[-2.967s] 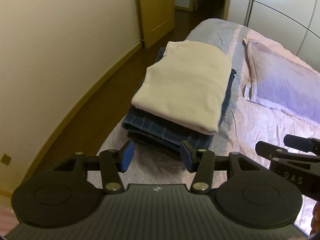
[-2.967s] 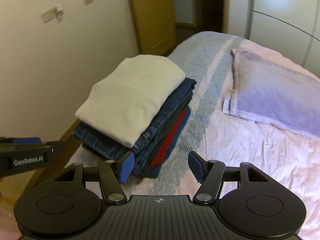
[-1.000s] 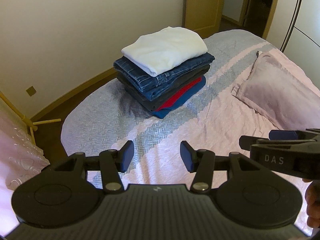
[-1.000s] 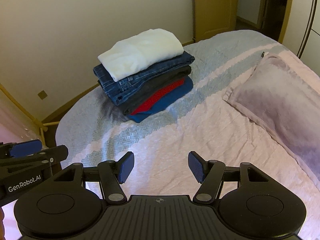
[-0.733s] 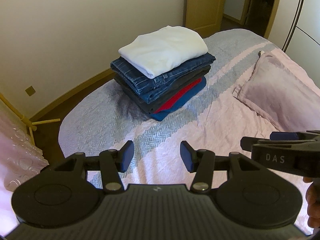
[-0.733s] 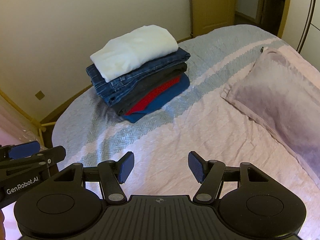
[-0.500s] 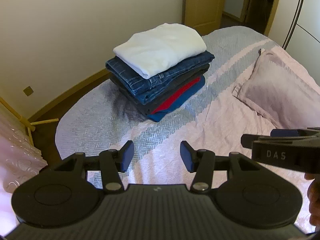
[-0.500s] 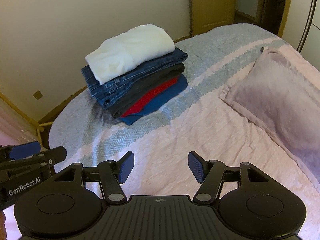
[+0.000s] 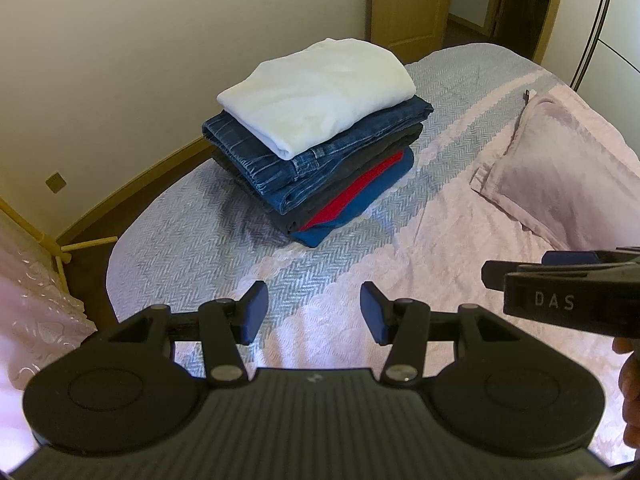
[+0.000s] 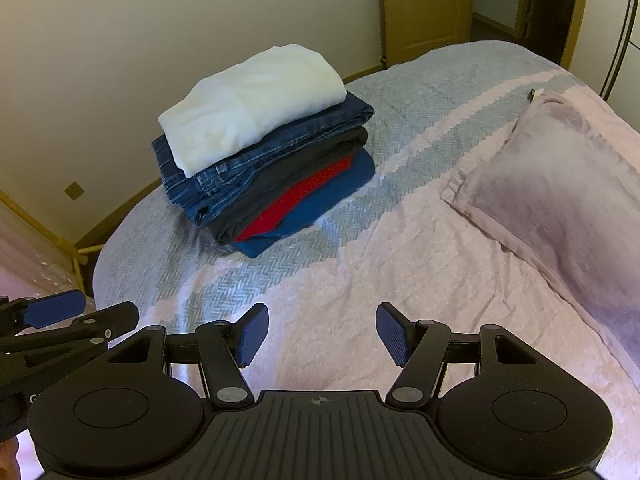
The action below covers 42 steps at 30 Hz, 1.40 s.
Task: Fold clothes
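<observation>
A bed covered by a quilted spread in pale pink and grey herringbone bands (image 9: 224,240), lightly rumpled in the near part; on its far left corner, close to the edge, a neat stack of folded clothes (image 9: 320,152): a white folded garment (image 9: 320,88) on top, folded blue denim jeans (image 9: 280,168) beneath, then a dark grey layer, a red one and a blue one touching the spread; well apart to the right, a mauve satin pillow (image 9: 560,176) lying flat, with a small dark tab at its far corner, perhaps a zip pull, too small to tell; behind the bed a plain cream wall (image 9: 140,40) with a wooden skirting board, dark wooden floor below, a small square wall plate (image 9: 55,182) low down, a yellowish wooden door (image 9: 412,0) and a dark doorway beyond; at far left a pale wooden frame draped in pink lace fabric (image 9: 36,320); left gripper (image 9: 314,312) held above the near spread, blue pads spread apart, nothing between them; right gripper (image 10: 322,334) likewise above the pink band, pads wide apart and empty; each gripper visible side-on at the edge of the other's view; both well short of the stack.
</observation>
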Each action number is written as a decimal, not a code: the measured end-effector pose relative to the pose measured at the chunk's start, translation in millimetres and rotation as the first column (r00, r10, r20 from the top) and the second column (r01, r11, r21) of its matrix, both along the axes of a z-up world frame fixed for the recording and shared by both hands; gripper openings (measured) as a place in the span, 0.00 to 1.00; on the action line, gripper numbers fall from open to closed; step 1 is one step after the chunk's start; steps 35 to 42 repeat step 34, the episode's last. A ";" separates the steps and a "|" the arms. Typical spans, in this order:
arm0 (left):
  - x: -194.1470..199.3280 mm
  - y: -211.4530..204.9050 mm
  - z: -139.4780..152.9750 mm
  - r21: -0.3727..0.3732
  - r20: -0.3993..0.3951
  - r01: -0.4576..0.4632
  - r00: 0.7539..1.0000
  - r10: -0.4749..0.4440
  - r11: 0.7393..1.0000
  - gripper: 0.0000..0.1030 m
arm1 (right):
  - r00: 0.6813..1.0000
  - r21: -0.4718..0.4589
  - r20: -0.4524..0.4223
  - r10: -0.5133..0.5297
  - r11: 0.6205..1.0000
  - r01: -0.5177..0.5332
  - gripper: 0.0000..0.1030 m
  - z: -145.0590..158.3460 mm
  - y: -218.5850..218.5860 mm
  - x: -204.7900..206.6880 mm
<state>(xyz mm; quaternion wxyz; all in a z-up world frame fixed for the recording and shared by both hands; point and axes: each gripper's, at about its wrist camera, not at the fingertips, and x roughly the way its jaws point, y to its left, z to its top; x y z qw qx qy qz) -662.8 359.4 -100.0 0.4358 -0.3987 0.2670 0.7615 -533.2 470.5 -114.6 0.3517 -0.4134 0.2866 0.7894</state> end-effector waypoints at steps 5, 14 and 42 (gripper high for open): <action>-3.8 6.3 -4.1 -0.004 0.004 -0.005 1.000 0.005 1.000 0.45 | 1.000 -0.008 0.006 -0.003 1.000 0.004 0.62 -5.2 6.0 -1.9; -10.7 17.8 -11.5 -0.011 0.010 -0.014 1.000 0.014 1.000 0.45 | 1.000 -0.022 0.007 -0.003 1.000 0.003 0.61 -12.6 14.5 -10.2; -29.5 27.2 -8.8 0.001 -0.028 -0.033 0.999 0.033 0.999 0.47 | 1.000 -0.027 -0.018 0.003 1.000 -0.004 0.61 -8.8 24.0 -34.6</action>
